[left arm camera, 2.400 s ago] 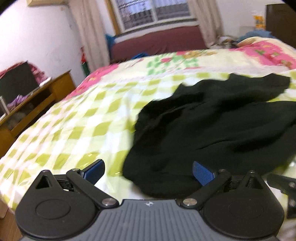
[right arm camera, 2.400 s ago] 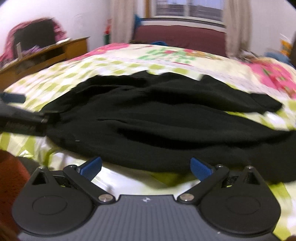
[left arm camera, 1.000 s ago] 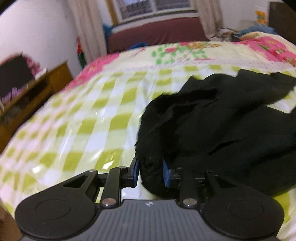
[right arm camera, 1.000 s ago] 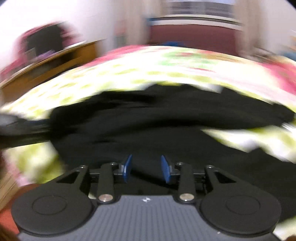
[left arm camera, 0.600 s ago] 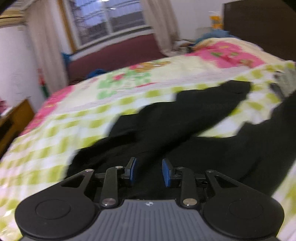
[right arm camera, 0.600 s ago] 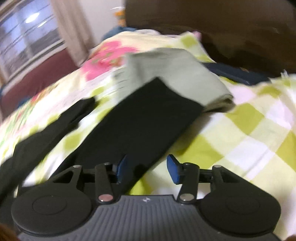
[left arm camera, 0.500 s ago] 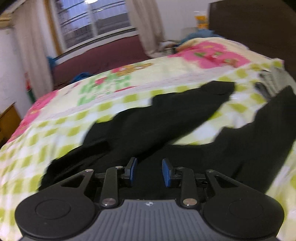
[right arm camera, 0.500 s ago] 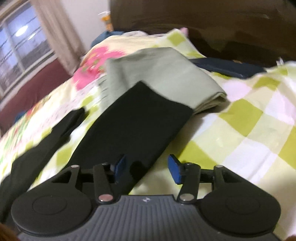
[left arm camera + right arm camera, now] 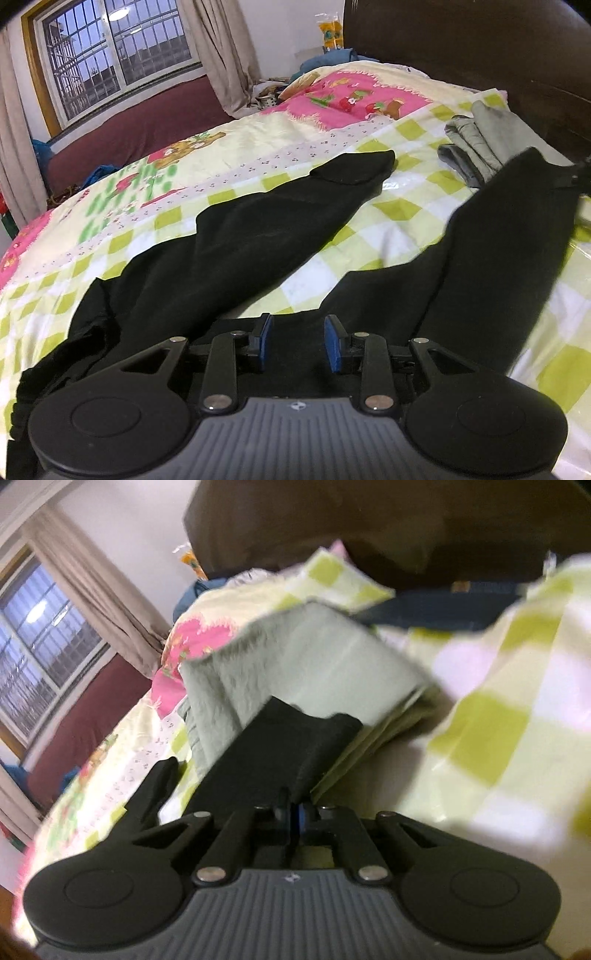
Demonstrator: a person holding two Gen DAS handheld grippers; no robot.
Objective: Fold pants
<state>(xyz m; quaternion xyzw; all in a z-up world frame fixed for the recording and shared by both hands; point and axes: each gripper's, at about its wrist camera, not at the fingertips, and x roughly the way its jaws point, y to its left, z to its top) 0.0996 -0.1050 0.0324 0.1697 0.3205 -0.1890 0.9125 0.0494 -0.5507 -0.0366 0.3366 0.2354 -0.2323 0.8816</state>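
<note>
Black pants (image 9: 236, 251) lie spread on the checked bedspread (image 9: 391, 221), their two legs running away from me toward the headboard. My left gripper (image 9: 297, 343) sits over the waist end, its blue pads a little apart with black cloth beneath them. My right gripper (image 9: 293, 812) is shut on the hem of the nearer pant leg (image 9: 269, 749), which lies against a folded grey-green garment (image 9: 314, 664). That leg end also shows in the left wrist view (image 9: 524, 192).
The folded grey-green garment (image 9: 480, 136) lies by the dark headboard (image 9: 480, 48). A navy item (image 9: 443, 609) lies under the bedspread's raised edge. A window (image 9: 110, 55), curtains and a maroon couch (image 9: 129, 125) stand beyond the bed.
My right gripper has closed from partly open onto the pant-leg hem and moved nearer the grey-green garment. My left gripper's pads stay slightly apart over the waist; the view has hardly shifted.
</note>
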